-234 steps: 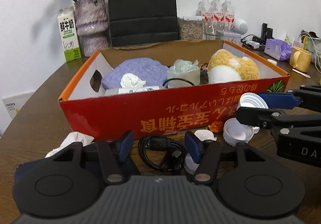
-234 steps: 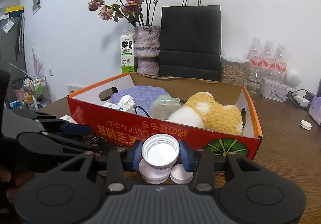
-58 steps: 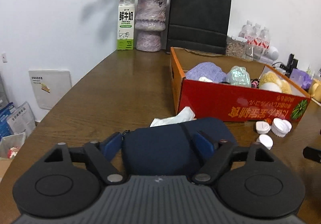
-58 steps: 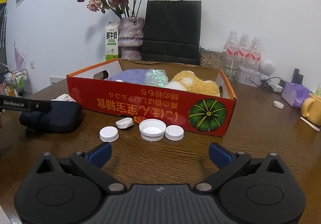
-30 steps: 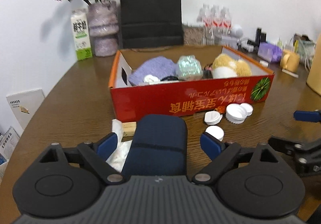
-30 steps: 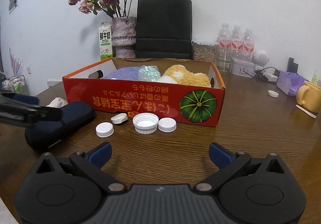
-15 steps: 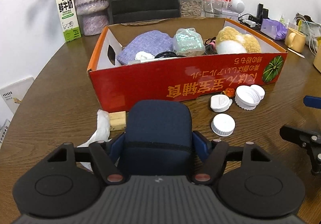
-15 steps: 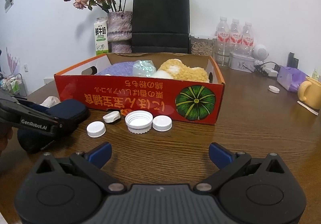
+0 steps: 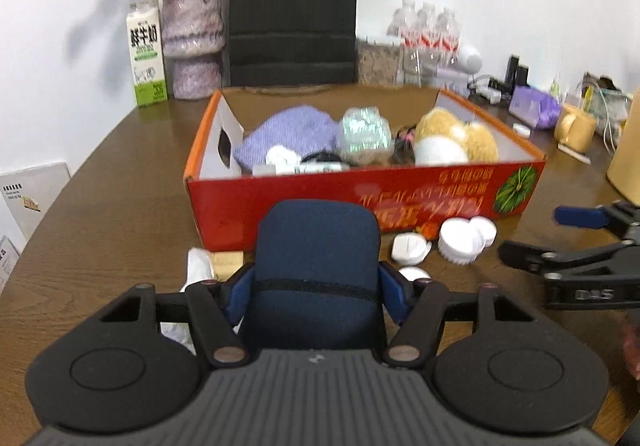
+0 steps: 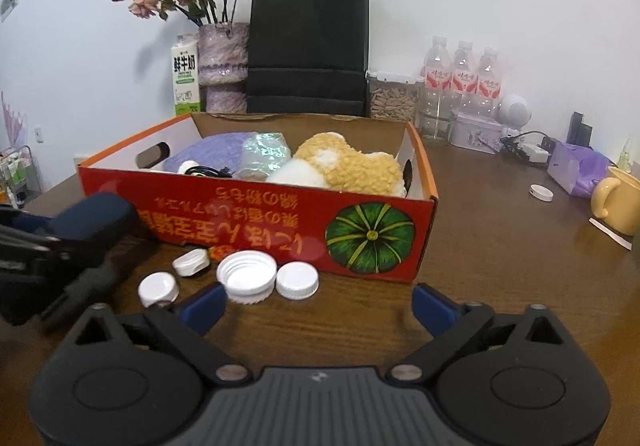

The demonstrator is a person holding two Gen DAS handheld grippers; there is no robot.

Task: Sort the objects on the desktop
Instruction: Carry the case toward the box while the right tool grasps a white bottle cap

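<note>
Four round ribbed white plastic caps (image 10: 246, 276) beside glossy cardboard box (image 10: 256, 214)

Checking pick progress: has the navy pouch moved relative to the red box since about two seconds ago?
Yes. The navy pouch, clamped in the left claw, now sits in front of the red box; earlier it lay off the box's left end.

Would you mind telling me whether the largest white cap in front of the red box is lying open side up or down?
Open side up: the largest white cap shows its hollow inside and inner rim.
</note>
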